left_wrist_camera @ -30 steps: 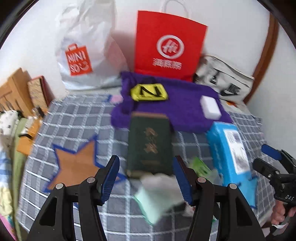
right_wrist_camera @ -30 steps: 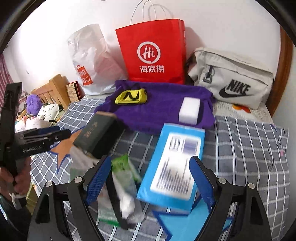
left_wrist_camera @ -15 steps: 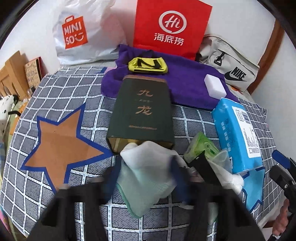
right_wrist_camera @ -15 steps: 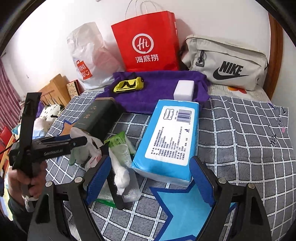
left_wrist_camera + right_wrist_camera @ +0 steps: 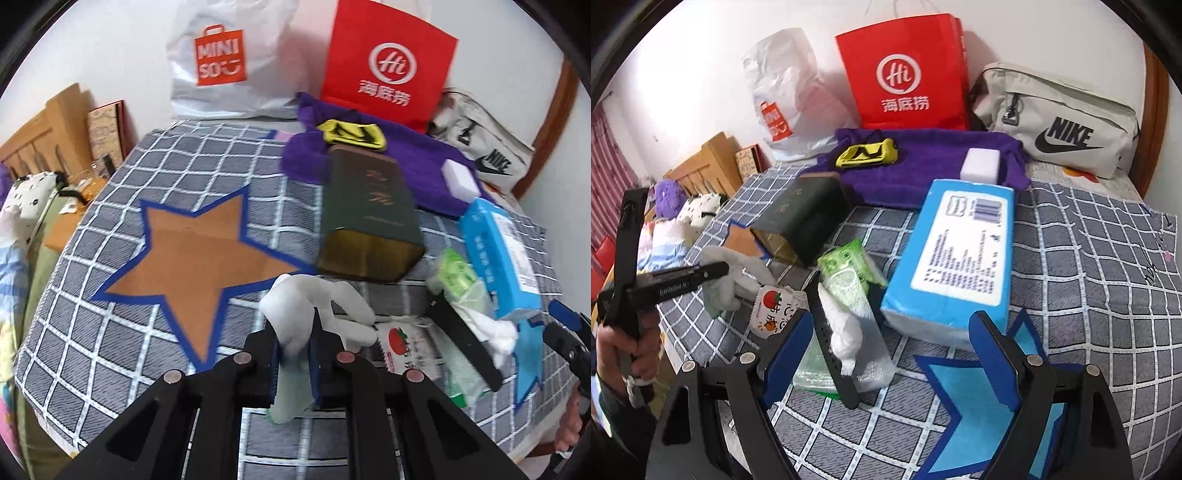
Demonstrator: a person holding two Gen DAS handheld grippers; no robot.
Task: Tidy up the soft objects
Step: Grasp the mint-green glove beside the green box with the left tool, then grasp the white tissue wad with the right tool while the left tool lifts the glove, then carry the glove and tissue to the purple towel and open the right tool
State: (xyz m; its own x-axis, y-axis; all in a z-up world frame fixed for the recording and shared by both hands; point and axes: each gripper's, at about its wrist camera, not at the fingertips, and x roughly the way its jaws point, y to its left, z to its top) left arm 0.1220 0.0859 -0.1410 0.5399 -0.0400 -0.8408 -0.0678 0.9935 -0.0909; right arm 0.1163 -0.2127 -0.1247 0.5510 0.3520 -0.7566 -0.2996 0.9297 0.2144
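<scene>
Here your left tool [image 5: 293, 354] is closing on the pale cloth [image 5: 314, 306], whose folds bunch up between the blue pads at lower centre of the left view, while your right tool [image 5: 892, 354] stands wide with nothing gripped; the blue tissue pack [image 5: 955, 254] lies just beyond its pads. Open room lies at the left of the left view, over the brown star [image 5: 199, 254] on the checked bedspread [image 5: 110, 332], and at the right of the right view. The bed's near edge drops off at lower left, and a white wall closes the back. The centre is crowded: one dark green box [image 5: 369, 218], one green wipes packet [image 5: 846, 277], one black strap [image 5: 831, 350] across it, one tomato-printed sachet [image 5: 768, 310] touching the cloth. At the top sit one purple towel [image 5: 923, 166] carrying one yellow pouch [image 5: 868, 153] and one white sponge [image 5: 982, 164], then three bags: white [image 5: 229, 62], red [image 5: 388, 74], grey [image 5: 1060, 118].
</scene>
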